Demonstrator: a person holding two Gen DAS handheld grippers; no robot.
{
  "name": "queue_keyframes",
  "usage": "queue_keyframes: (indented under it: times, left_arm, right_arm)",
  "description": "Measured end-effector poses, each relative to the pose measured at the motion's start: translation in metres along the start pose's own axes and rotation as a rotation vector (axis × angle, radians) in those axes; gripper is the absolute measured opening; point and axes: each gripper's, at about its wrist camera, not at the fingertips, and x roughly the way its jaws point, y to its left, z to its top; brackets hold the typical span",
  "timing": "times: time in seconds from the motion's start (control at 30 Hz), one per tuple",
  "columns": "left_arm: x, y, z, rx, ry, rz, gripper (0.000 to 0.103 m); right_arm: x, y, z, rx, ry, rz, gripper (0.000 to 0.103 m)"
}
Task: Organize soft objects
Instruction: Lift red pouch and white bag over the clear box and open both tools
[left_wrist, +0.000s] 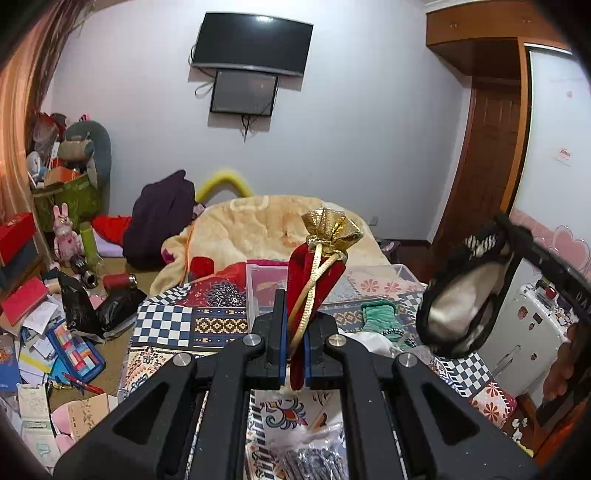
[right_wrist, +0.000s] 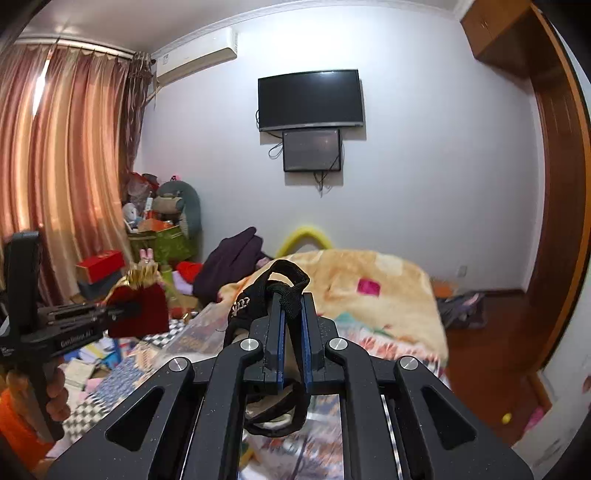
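Observation:
My left gripper (left_wrist: 294, 325) is shut on a red velvet pouch (left_wrist: 314, 280) with a gold top and gold cord, held up above the bed. The pouch also shows in the right wrist view (right_wrist: 138, 310), at the left. My right gripper (right_wrist: 291, 317) is shut on a black and cream soft item with black straps (right_wrist: 280, 284), lifted above the bed. That item hangs at the right of the left wrist view (left_wrist: 461, 295).
A patterned quilt (left_wrist: 177, 321) covers the bed, with a clear plastic box (left_wrist: 266, 284), a green knit piece (left_wrist: 380, 317) and a cream blanket (left_wrist: 258, 221) on it. The floor at left is littered with books, bags and boxes (left_wrist: 55, 325). A wooden door (left_wrist: 487, 155) stands right.

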Motion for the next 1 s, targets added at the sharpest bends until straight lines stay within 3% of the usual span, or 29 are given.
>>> queue_keyframes:
  times: [0.17, 0.4, 0.67, 1.0]
  left_arm:
    - [0.023, -0.002, 0.006, 0.035, 0.028, 0.035, 0.006]
    - [0.06, -0.003, 0.005, 0.045, 0.108, 0.022, 0.006]
    - [0.111, -0.002, -0.012, 0.029, 0.255, -0.021, 0.006]
    - [0.122, -0.004, -0.017, 0.036, 0.3, -0.013, 0.01]
  right_arm:
    - [0.024, 0.003, 0.006, -0.02, 0.013, -0.026, 0.007]
    - [0.055, -0.005, -0.008, -0.007, 0.095, -0.026, 0.007]
    - [0.083, -0.009, -0.023, 0.028, 0.175, -0.009, 0.007]
    - [0.108, -0.007, -0.037, -0.004, 0.291, -0.01, 0.008]
